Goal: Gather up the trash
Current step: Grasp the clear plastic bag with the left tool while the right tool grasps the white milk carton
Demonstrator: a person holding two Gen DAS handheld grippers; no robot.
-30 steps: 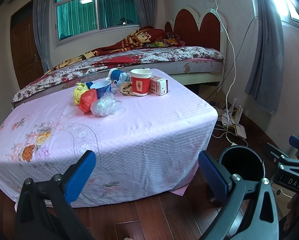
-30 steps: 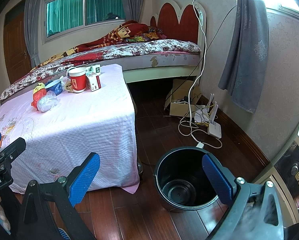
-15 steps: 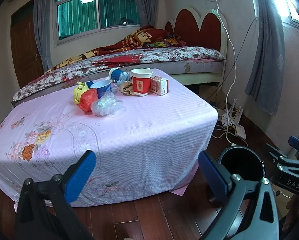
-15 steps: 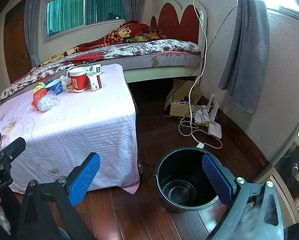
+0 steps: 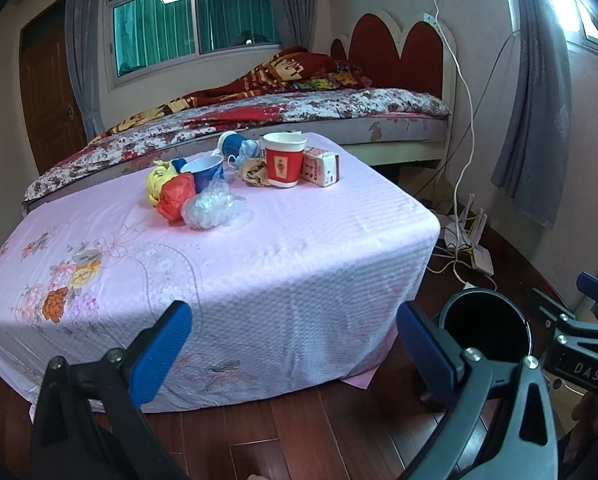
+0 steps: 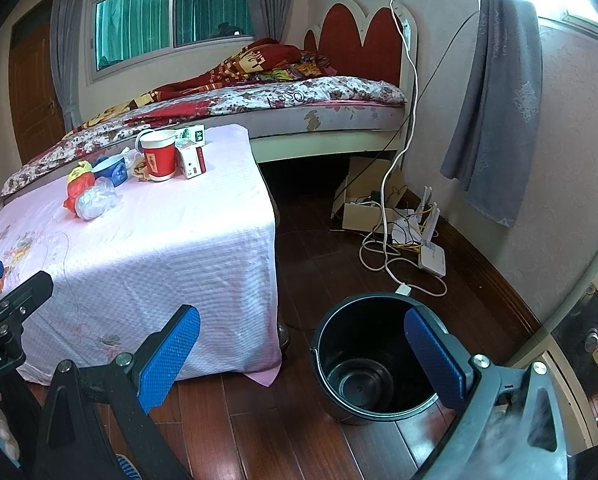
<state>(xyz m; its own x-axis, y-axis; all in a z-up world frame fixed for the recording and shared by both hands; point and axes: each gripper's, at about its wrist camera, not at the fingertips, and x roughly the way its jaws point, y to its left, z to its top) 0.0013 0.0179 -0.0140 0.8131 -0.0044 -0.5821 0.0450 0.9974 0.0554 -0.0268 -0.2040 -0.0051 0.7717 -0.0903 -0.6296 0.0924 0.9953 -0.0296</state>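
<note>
Right wrist view alone showed the bin's (image 6: 373, 360) bare bottom at 6 o'clock, on the floor beside the table (image 6: 203, 248). Left wrist view showed the trash (image 5: 211, 208) heaped at 12 o'clock on the table. Both the left gripper (image 5: 293, 344) and right gripper (image 6: 301, 348) were released, holding nothing. Nothing had shifted from 1 second earlier.

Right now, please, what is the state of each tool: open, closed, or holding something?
Left tool: open, holding nothing, short of the table.
Right tool: open, holding nothing, above the floor beside the black bucket.
</note>
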